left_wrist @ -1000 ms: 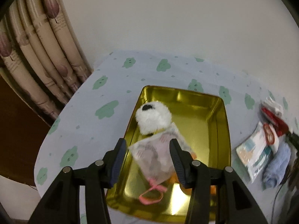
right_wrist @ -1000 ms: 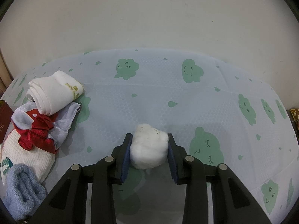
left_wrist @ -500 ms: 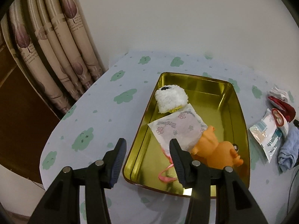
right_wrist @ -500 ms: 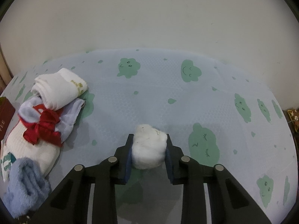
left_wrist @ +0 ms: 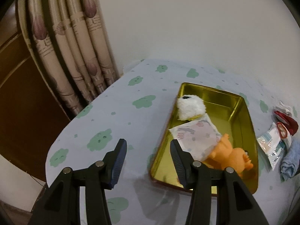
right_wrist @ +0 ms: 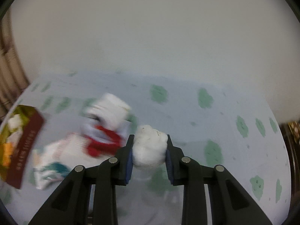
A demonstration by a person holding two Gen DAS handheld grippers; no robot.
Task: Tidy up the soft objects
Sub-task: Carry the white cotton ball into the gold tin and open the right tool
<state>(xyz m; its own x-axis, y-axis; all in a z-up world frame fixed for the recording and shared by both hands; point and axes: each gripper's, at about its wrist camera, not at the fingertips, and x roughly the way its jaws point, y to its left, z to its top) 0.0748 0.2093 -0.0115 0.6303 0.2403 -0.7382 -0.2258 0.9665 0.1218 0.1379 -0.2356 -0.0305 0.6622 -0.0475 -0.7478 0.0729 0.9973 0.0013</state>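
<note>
Pale blue cloth printed with green clouds covers the table [left_wrist: 131, 116], which stands against a plain white wall, with beige patterned curtains [left_wrist: 75, 43] hanging off to the left.

My left tongs [left_wrist: 148, 161] stand wide with nothing between them, hovering over the cloth at the near left corner of the gold tray [left_wrist: 243, 131]. Three soft things lie in that tray: a fluffy white plush [left_wrist: 190, 107] with a dark patch at the far end, a flat white pouch [left_wrist: 196, 136] printed with pink flowers in the middle, and an orange plush toy [left_wrist: 232, 156] at the near end, touching the pouch.

Right of the tray, on the cloth, sit a clear plastic packet [left_wrist: 270, 146], a red and white bundle [left_wrist: 286, 120] and a rolled blue towel [left_wrist: 290, 161] — all close together.

My right tongs [right_wrist: 149, 151] are closed on a white cotton ball [right_wrist: 150, 148] — a rounded, fuzzy lump with a few stray fibres on top, squeezed between the blue pads and held above the cloth. Left of it the right wrist view is blurred: I make out a rolled white sock [right_wrist: 110, 108], something red [right_wrist: 103, 142] and the tray's dark red outer wall [right_wrist: 26, 146] at the edge.
</note>
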